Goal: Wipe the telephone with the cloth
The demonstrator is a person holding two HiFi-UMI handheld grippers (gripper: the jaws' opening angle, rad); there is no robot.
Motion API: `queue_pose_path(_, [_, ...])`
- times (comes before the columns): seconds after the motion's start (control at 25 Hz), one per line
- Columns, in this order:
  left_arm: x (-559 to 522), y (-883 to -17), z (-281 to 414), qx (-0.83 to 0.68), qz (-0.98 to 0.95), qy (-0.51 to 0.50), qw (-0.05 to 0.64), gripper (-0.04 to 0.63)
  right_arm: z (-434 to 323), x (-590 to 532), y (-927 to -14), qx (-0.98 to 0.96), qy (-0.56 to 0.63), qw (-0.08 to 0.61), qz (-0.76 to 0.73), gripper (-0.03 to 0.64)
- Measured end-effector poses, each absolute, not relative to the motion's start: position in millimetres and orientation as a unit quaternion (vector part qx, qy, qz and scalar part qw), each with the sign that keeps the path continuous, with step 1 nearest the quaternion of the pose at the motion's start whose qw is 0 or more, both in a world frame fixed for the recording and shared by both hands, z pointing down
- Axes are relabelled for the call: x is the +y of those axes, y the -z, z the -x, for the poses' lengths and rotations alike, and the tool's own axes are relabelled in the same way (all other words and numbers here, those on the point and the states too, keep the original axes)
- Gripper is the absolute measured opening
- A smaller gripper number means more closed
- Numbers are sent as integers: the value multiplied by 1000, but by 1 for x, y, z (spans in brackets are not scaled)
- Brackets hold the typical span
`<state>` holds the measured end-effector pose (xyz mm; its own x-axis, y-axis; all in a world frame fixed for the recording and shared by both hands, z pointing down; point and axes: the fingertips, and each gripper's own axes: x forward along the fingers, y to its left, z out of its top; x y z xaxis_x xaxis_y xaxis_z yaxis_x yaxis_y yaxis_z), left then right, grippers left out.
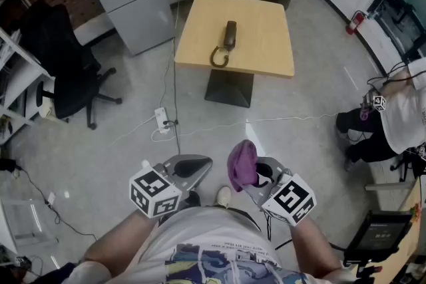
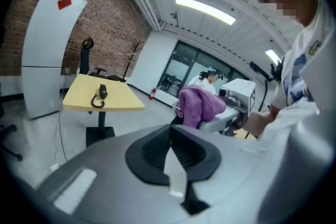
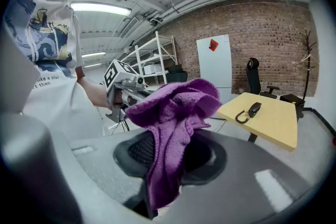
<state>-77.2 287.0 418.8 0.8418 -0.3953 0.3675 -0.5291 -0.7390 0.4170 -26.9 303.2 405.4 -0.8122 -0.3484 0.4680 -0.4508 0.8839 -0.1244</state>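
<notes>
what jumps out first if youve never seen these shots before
The purple cloth catches the eye first, bunched up and pinched in the right tongs just in front of the person. Farther ahead across the grey floor, a dark telephone with a curled cord lies on a square yellow table. The left tongs are shut and empty, beside the cloth.
</notes>
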Motion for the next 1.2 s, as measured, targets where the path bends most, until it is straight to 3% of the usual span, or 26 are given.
queue_pose_path(0.76, [265, -417, 50, -300, -910, -131, 255, 5, -35, 292, -417, -939, -144, 215, -228, 112])
queue_pose_path(1.2, [170, -440, 52, -294, -913, -129, 251, 24, -40, 208, -428, -925, -151, 229, -263, 112])
